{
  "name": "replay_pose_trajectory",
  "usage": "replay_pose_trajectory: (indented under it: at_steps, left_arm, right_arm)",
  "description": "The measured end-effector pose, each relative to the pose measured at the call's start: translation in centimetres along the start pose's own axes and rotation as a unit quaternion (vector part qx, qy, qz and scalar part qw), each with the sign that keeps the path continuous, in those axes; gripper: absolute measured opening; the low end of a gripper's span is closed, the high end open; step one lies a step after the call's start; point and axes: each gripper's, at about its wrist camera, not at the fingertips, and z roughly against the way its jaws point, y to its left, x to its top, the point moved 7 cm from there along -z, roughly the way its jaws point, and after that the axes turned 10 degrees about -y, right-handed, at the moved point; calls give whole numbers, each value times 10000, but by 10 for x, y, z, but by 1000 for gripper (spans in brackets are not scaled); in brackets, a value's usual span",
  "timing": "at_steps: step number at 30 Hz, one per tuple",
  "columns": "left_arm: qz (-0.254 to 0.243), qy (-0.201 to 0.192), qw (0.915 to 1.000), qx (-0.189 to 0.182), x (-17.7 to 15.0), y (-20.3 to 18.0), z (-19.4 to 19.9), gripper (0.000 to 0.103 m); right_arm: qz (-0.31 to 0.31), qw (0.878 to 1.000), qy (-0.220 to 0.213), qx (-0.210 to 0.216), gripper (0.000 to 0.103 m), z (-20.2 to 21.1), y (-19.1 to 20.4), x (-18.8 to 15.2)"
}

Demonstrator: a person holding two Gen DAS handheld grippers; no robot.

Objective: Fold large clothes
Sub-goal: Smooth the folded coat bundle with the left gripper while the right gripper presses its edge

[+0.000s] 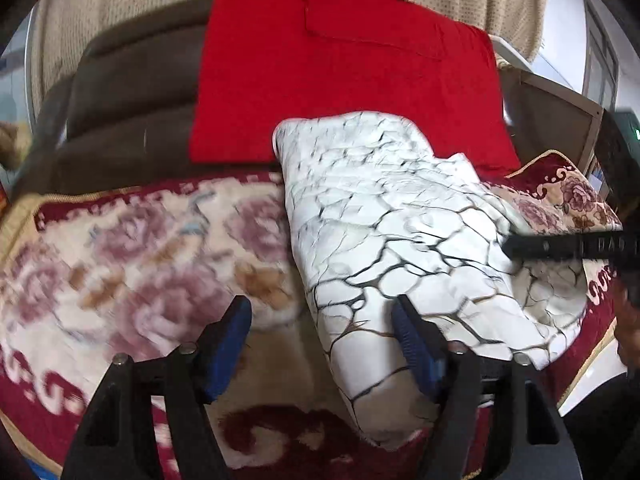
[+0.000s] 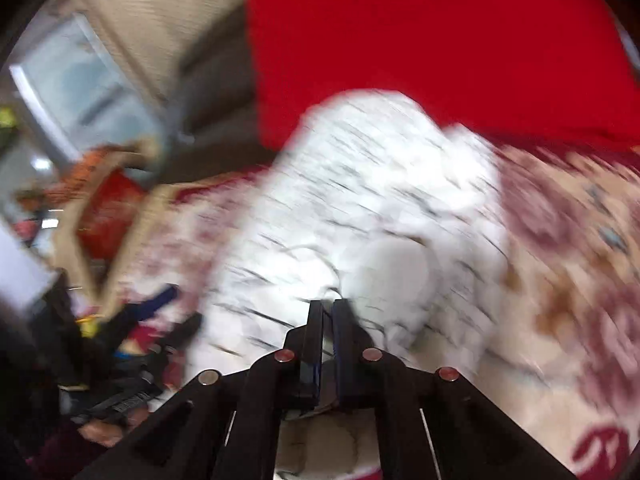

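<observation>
One white garment [image 1: 400,232] with a dark crackle print, folded into a long bundle, lies on one floral blanket [image 1: 132,256] in red, cream and pink, its far end against one red cloth [image 1: 340,80] draped over one brown sofa back [image 1: 132,92]. Two grippers. Left gripper [image 1: 320,320]: jaws wide apart, nothing pinched; the near end of the white bundle lies between the blue pads [image 1: 228,344], pressed by neither. Right gripper [image 2: 326,328]: jaws closed nearly together at the garment's edge; a sliver of pale cloth appears between them, though blur makes the hold uncertain. Beige curtain [image 1: 120,4] behind. No containers identifiable. The right wrist view is heavily smeared; clutter at its left edge is unreadable. The right gripper's finger enters the left view cut off at the frame's right side.
</observation>
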Motion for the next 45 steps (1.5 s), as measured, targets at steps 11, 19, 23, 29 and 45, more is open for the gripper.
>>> replay_pose_trajectory:
  at_steps: [11, 19, 23, 29, 45]
  left_arm:
    - [-338, -151, 9990, 259, -1, -4, 2, 80]
    - [-412, -183, 9987, 257, 0, -9, 6, 80]
    - [-446, -206, 9984, 286, 0, -9, 5, 81]
    - [-333, -170, 9989, 269, 2, -7, 4, 81]
    - [-282, -152, 9994, 155, 5, -7, -1, 81]
  right_arm:
    - [-813, 9967, 7, 84, 1, -20, -39, -17]
    - [-811, 9967, -31, 10, 1, -21, -29, -17]
    - [-485, 9988, -2, -34, 6, -9, -8, -11]
    - [-155, 9993, -155, 294, 9, 16, 31, 16]
    - [-584, 9963, 439, -447, 3, -70, -5, 31]
